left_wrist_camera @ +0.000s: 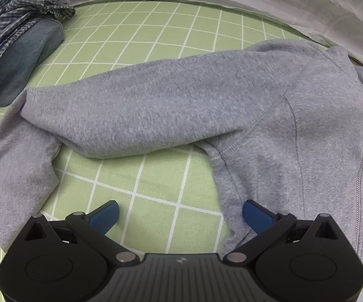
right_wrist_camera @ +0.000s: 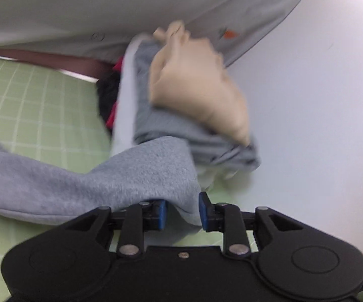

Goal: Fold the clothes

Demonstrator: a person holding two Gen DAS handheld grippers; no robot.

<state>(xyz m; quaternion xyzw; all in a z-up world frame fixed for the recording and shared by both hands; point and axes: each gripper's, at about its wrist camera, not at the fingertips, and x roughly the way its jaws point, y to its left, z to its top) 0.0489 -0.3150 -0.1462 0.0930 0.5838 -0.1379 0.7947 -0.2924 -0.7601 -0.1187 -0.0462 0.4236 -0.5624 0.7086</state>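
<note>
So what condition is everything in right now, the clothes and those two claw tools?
Grey zip hoodie: spread on the bed, unfolded, sleeve stretched sideways.
Checked shirt: crumpled in a heap.
Blue-grey garment: folded, under the shirt.
Clothes pile: rumpled, blurred.
Left gripper: open, holding nothing.
Right gripper: jaws partly apart, grey hoodie cloth between them.

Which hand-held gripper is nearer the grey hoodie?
Right. The right hand-held gripper has the grey hoodie between its pads; the left hand-held gripper stands open at its edge.
</note>
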